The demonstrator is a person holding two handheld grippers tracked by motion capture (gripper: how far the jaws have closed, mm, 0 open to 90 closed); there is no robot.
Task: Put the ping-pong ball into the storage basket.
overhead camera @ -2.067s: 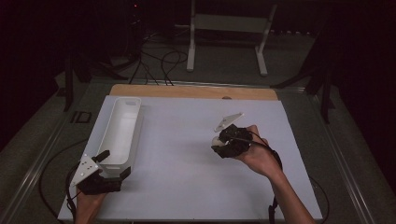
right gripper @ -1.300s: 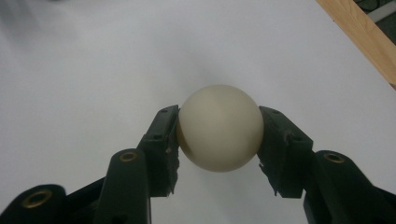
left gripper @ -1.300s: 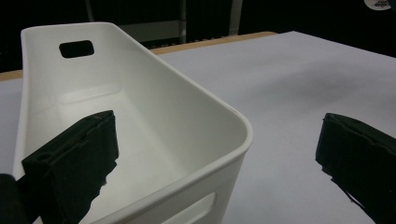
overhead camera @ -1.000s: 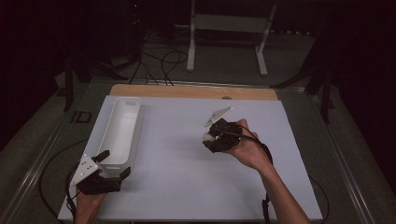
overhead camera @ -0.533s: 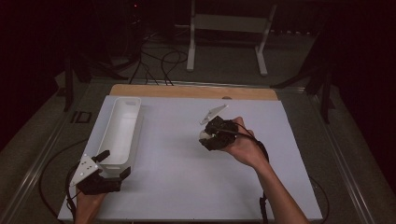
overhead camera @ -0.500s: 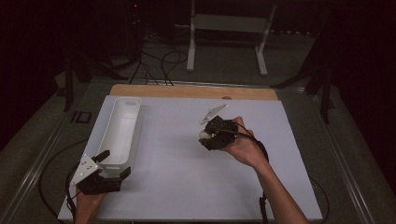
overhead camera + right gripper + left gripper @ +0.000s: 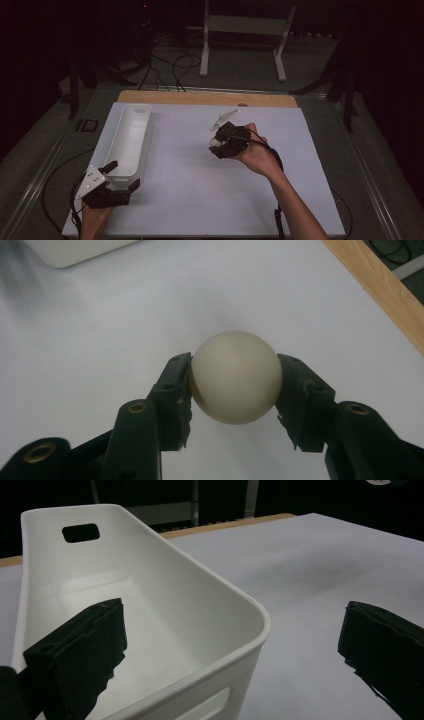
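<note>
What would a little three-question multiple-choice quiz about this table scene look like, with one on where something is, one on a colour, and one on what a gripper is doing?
1. Where does the white bin lie?
A. along the table's left side
B. at the right edge
C. in the middle

2. What colour is the ball?
A. red
B. cream
C. blue

3. What is the right gripper doing?
A. hanging open with nothing in it
B. clamping the ball
C. gripping the bin

Answers: 1 A, the high view shows it at the left; 2 B, the right gripper view shows a pale cream ball; 3 B, both pads press its sides.
</note>
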